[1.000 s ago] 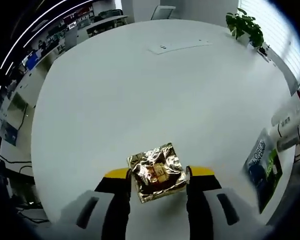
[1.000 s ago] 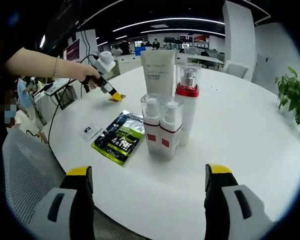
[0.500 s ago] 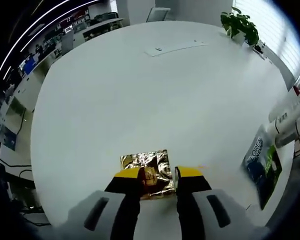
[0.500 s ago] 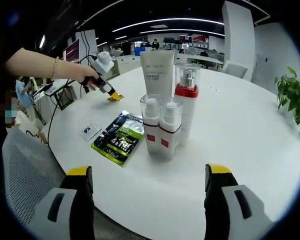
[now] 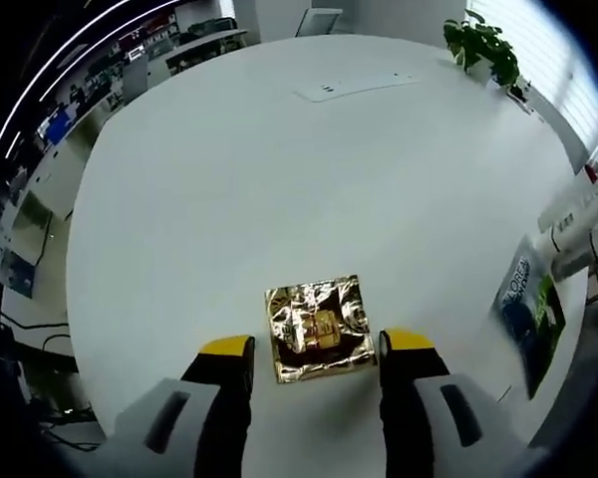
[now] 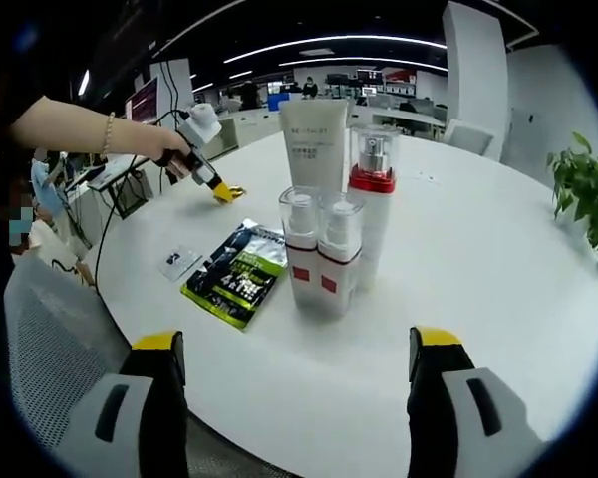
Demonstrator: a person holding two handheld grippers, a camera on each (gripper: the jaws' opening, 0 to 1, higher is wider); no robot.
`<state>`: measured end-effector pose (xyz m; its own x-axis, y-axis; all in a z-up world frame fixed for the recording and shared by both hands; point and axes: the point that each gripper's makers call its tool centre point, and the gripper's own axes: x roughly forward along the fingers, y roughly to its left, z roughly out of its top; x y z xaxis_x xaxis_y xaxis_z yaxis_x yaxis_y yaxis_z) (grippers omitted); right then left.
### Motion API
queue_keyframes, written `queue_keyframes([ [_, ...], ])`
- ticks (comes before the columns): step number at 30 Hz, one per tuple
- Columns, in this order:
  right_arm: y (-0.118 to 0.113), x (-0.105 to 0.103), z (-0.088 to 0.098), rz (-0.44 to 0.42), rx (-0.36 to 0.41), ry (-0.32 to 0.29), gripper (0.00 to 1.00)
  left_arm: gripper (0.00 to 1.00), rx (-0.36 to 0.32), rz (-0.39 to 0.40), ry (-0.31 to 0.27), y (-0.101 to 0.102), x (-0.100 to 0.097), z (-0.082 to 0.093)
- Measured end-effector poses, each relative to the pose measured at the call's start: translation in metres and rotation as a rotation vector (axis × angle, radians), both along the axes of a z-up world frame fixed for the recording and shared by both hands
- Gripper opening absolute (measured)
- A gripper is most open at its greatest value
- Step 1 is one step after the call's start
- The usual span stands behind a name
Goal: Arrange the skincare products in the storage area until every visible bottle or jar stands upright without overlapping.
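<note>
Left gripper view puts the white worktop across most of the frame, and your left hand-held gripper now has its jaws wide apart at the bottom. Half a second ago those jaws were pinched together over the gold foil sachet; you have since released it, and it lies flat between the yellow tips without touching them. At the right edge the green and black sachet lies flat too.

Right gripper view has your right hand-held gripper spread open and empty at the bottom, as before. At centre the white tube, the red-collared pump bottle and the two small spray bottles all stand upright, packed close together. Since the bottles look settled, I judge the foil sachet's move finished, leaving only flat packets outside the group.
</note>
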<state>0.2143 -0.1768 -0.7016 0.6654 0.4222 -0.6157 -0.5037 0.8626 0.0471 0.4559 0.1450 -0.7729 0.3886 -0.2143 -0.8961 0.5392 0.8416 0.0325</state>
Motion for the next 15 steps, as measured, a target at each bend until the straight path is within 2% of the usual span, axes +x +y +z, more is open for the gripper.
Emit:
queue_keyframes([
  [7, 0.000, 0.000, 0.000, -0.001, -0.002, 0.001, 0.92, 0.50, 0.001, -0.025, 0.012, -0.002, -0.003, 0.002],
  [11, 0.000, 0.000, 0.000, -0.003, 0.000, 0.001, 0.92, 0.44, -0.007, -0.054, 0.011, -0.005, -0.005, 0.003],
  [15, -0.001, 0.000, 0.000, -0.004, -0.001, -0.001, 0.92, 0.44, -0.005, -0.065, 0.008, -0.007, -0.015, 0.006],
])
